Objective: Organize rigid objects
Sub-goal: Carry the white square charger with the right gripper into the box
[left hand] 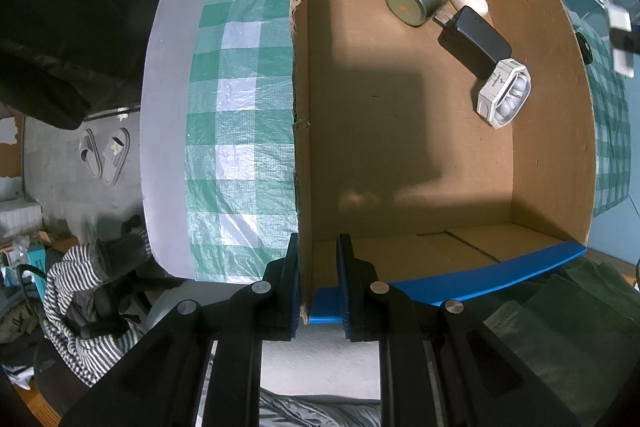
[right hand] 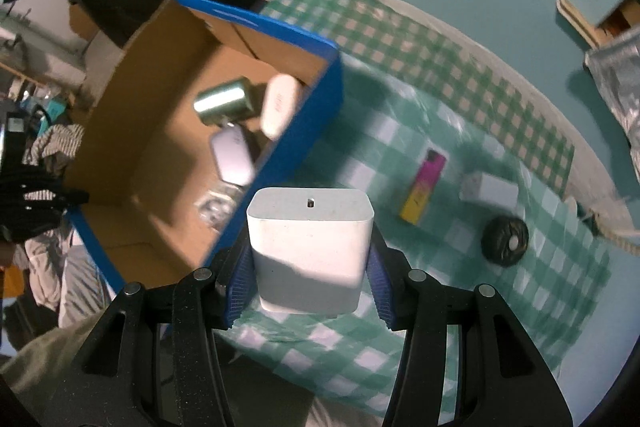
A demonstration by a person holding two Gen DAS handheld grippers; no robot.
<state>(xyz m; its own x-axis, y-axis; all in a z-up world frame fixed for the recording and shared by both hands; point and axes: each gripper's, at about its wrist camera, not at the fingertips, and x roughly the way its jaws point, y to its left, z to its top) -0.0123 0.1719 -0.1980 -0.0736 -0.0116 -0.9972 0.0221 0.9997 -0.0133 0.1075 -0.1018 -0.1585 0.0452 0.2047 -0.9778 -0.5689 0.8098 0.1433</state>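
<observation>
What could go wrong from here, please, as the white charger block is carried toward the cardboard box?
1. The right gripper holds the white rounded plastic charger block only by its lower sides, so it could slip or tip out.
2. The blue-edged cardboard box wall stands between block and interior; a low pass may clip it.
3. The left gripper pinches just one box wall, so a knock could shift the box.
</observation>
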